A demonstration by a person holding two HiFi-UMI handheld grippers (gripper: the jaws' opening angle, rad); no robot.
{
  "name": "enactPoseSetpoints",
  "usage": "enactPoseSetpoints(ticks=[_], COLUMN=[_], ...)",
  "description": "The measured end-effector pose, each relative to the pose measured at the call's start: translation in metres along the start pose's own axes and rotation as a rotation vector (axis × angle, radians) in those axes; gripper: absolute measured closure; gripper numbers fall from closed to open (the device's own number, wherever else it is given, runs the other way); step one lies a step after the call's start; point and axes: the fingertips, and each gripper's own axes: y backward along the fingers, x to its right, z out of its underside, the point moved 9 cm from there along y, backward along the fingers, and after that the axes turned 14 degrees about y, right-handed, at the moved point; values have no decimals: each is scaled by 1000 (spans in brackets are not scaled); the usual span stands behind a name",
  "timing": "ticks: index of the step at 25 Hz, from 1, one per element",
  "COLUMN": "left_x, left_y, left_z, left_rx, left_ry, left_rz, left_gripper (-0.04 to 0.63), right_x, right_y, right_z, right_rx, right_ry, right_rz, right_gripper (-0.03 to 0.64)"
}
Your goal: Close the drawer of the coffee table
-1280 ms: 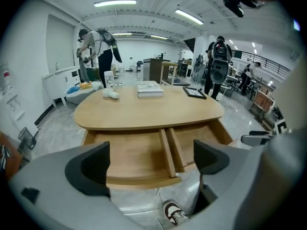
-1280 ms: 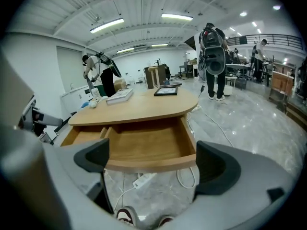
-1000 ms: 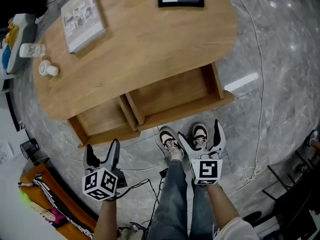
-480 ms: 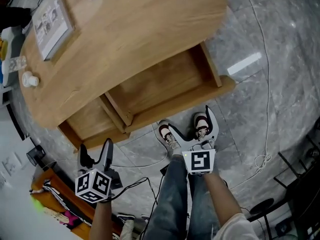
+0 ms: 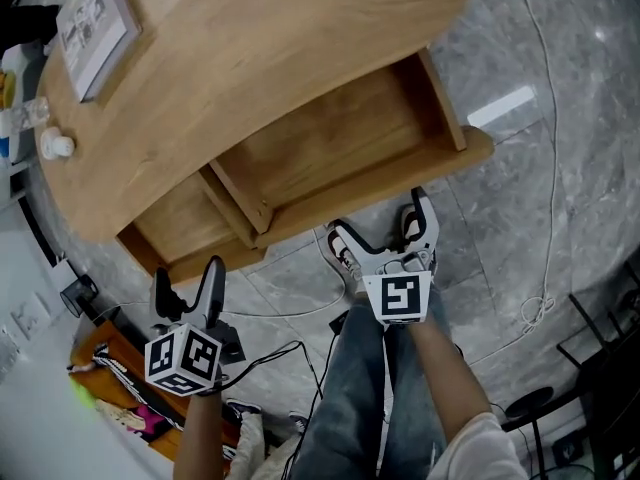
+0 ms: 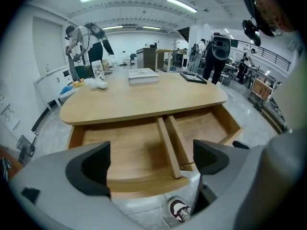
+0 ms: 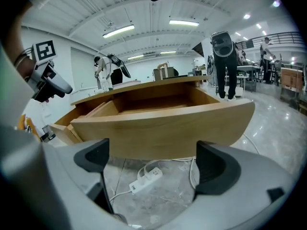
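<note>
The drawer (image 5: 340,158) is hanging open under the desk (image 5: 250,58), at 12 o'clock from the left gripper (image 5: 188,276) and right gripper (image 5: 377,218), jaws gaping wide and empty, so shoving one end is probably risking a skewed jam.

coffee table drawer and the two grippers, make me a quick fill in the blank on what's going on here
1. The drawer of the coffee table is not shut: it stands ___.
2. The left gripper and the right gripper each have their jaws ___, with nothing gripped between them.
3. In the right gripper view, the white power strip lies on the ___, in front of the drawer.

Missing words: open; apart; floor
</note>
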Motion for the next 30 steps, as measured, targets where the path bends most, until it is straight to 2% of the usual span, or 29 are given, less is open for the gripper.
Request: enactPoseSetpoints(ticks=[10, 15, 25, 30], left_x=[-16, -28, -45, -46], left_y=[7, 11, 14, 12], left_z=[13, 17, 27, 25], left_rx=[2, 6, -2, 0], left_ry=[76, 96, 156, 214], left_rz=[-33, -50, -72, -71], left_gripper=[58, 58, 58, 58], right_x=[-7, -7, -5, 1], right_y=[-9, -9, -3, -2], right_z=[-8, -8, -24, -33], right_rx=[36, 63, 84, 77], right_ry=[5, -84, -96, -91], right_rz=[31, 54, 71, 69], right_gripper=[46, 51, 57, 60])
